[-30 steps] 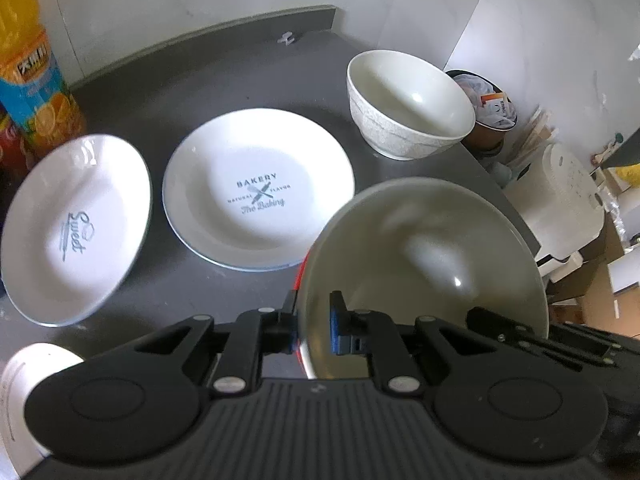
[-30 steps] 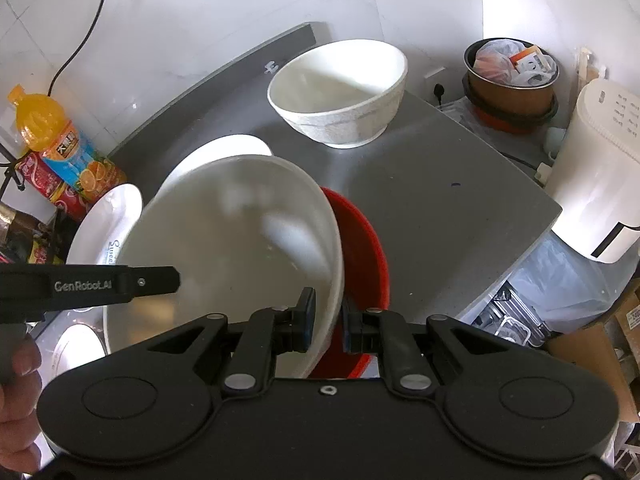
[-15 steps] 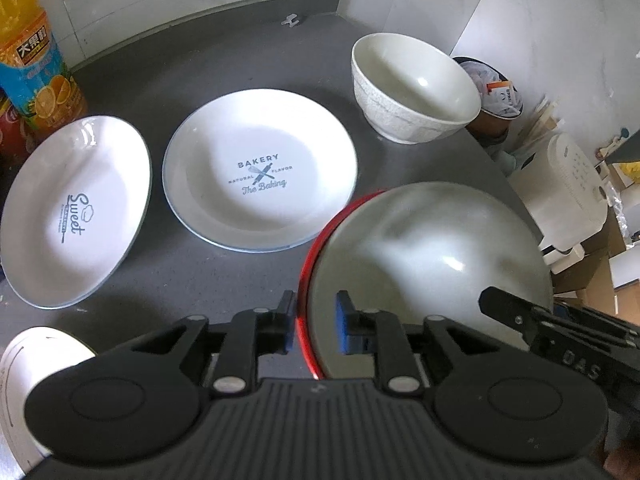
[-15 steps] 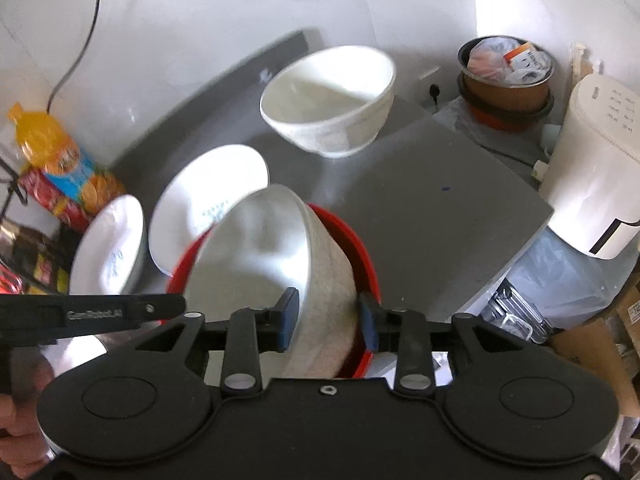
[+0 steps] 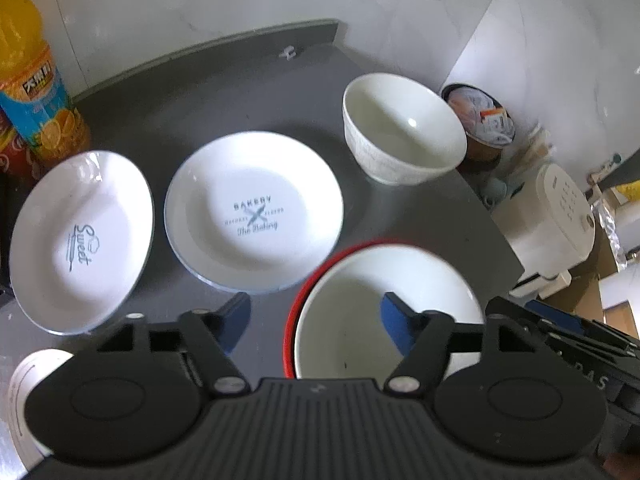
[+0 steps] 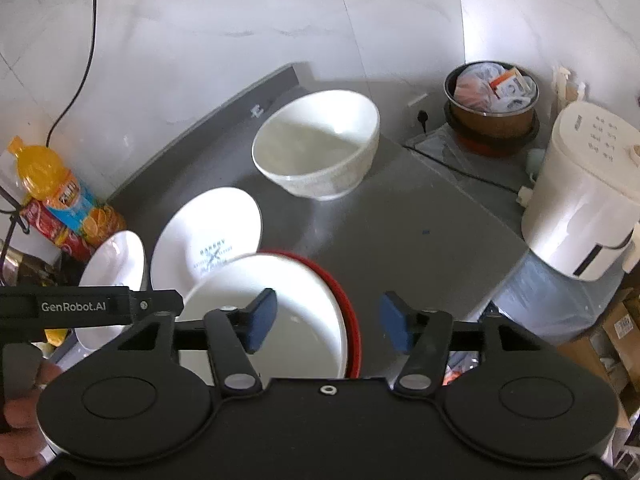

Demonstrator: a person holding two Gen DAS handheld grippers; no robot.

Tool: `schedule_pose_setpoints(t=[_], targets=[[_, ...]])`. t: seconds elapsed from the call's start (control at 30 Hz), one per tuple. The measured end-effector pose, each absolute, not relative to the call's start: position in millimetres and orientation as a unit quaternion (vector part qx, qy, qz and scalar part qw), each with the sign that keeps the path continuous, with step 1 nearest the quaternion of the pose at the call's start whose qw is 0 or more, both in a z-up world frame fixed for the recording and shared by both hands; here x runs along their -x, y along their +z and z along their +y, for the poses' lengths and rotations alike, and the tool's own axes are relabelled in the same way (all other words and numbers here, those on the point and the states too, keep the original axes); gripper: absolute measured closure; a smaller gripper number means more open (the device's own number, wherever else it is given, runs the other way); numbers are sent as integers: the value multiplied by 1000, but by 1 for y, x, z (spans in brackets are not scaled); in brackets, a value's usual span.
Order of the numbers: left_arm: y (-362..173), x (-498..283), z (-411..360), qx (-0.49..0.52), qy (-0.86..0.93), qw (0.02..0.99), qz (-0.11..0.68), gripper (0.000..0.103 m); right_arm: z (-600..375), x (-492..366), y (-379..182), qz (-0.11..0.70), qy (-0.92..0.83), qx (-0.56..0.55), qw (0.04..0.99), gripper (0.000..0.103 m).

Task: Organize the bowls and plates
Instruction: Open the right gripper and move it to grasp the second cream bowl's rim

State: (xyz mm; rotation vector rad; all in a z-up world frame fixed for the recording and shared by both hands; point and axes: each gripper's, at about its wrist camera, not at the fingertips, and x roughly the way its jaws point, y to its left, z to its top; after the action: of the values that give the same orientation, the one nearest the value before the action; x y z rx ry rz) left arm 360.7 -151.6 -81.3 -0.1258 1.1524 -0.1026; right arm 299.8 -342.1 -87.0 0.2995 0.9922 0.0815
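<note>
Now the white bowl (image 5: 384,320) sits in the red-rimmed bowl (image 6: 348,300); L gripper (image 5: 316,320) & R gripper (image 6: 328,320) both spread wide, holding nothing. Next: grab deep white bowl (image 6: 320,148), I think.

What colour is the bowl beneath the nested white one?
Red bowl; its rim shows best in the right wrist view.

Near you sits a white bowl (image 5: 384,320) nested in a red one (image 5: 294,320), on a dark grey counter (image 5: 248,92). Further off, the two white plates carry grey-blue lettering, "BAKERY" (image 5: 254,212) and "Sweet" (image 5: 80,240), and the far bowl (image 5: 400,140) is white with a faint speckled pattern outside. At far left you see an orange bottle (image 5: 32,80) with a blue label, and both sets of black fingers wear blue pads (image 6: 260,320).
</note>
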Motion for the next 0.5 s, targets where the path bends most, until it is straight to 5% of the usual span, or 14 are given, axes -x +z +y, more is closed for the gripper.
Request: schedule_pose_setpoints(t=[0.13,0.5], targets=[[-83,-374,-153,73,-45,831,550,23,-346,-312,-80,457,38,-133,878,15],[-82,-412,-168,82,-23,840,536,21,-373,-349,-76,439,33,-138,887,4]])
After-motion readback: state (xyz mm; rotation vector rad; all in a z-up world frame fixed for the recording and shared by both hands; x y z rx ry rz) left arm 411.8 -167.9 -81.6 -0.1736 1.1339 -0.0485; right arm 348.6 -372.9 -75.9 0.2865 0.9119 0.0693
